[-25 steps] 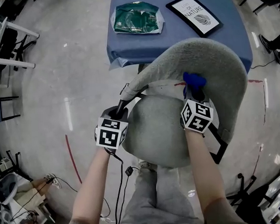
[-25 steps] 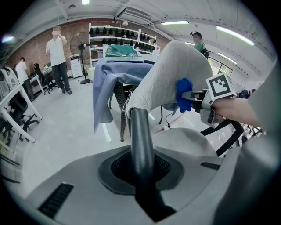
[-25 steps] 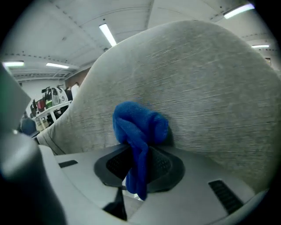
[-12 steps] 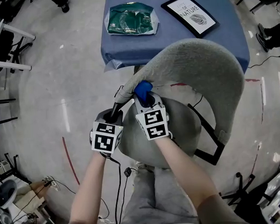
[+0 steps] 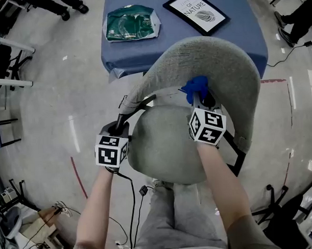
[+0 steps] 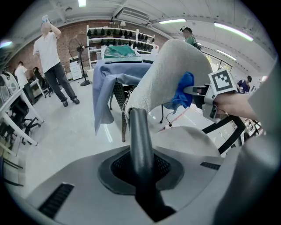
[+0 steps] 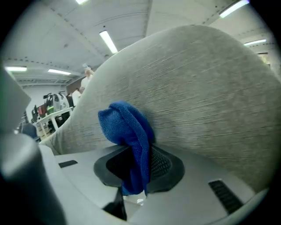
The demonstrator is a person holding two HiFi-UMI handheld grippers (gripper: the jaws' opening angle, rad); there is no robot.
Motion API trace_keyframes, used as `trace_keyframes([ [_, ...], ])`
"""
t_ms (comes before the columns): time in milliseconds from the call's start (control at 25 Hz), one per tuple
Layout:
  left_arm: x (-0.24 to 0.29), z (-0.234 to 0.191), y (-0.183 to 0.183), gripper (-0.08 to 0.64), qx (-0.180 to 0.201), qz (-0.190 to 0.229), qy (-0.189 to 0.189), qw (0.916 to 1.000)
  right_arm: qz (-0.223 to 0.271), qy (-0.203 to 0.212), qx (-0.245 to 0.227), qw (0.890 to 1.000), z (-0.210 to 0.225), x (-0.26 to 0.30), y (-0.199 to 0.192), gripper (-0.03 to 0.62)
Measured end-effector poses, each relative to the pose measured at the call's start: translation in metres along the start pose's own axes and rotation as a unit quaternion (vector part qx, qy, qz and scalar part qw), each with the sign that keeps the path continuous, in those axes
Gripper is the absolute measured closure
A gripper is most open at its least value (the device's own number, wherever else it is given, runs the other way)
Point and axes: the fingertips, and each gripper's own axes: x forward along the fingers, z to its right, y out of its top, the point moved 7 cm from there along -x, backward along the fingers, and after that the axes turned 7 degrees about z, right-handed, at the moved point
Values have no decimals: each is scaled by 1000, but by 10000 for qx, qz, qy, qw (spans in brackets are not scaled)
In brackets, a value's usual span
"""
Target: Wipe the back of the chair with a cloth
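Note:
The grey upholstered chair shows its curved back (image 5: 220, 63) and round seat (image 5: 167, 146) right below me in the head view. My right gripper (image 5: 199, 96) is shut on a blue cloth (image 5: 195, 86) and presses it against the inner face of the back, a little left of its middle. The right gripper view shows the cloth (image 7: 130, 140) bunched between the jaws and touching the grey fabric (image 7: 202, 88). At the chair's left side my left gripper (image 5: 119, 128) is shut on the black arm bar (image 6: 139, 145) that runs up to the end of the back.
Beyond the chair stands a table under a blue cover (image 5: 143, 48), with a green bag (image 5: 131, 22) and a framed print (image 5: 195, 13) on it. Black cables (image 5: 133, 199) trail on the floor by my legs. People (image 6: 52, 57) stand farther off in the room.
The right gripper swept the cloth left along the chair back to its left end, then came back right toward the middle. The left gripper kept its hold on the arm bar.

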Motion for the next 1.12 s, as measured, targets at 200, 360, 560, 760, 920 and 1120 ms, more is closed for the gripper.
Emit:
trace_keyframes([
  [200, 0, 1, -2, 499, 98, -112, 177, 9997, -102, -1306, 722, 9888, 82, -64, -8, 495],
  [360, -5, 2, -5, 485, 195, -122, 441, 9988, -340, -1505, 778, 9850, 104, -118, -20, 503],
  [560, -43, 12, -1, 439, 578, -6, 763, 9954, -334, -1496, 953, 9836, 102, -155, -7, 505],
  [760, -95, 29, 14, 439, 755, 411, 761, 9934, -208, -1483, 778, 9857, 105, -190, 23, 505],
  [920, -145, 44, 33, 440, 708, 843, 723, 9913, -17, -1279, 432, 9908, 97, -229, 65, 505],
  [1120, -207, 58, 74, 457, 619, 1556, 548, 9844, 356, -741, -151, 9965, 71, -263, 123, 505],
])
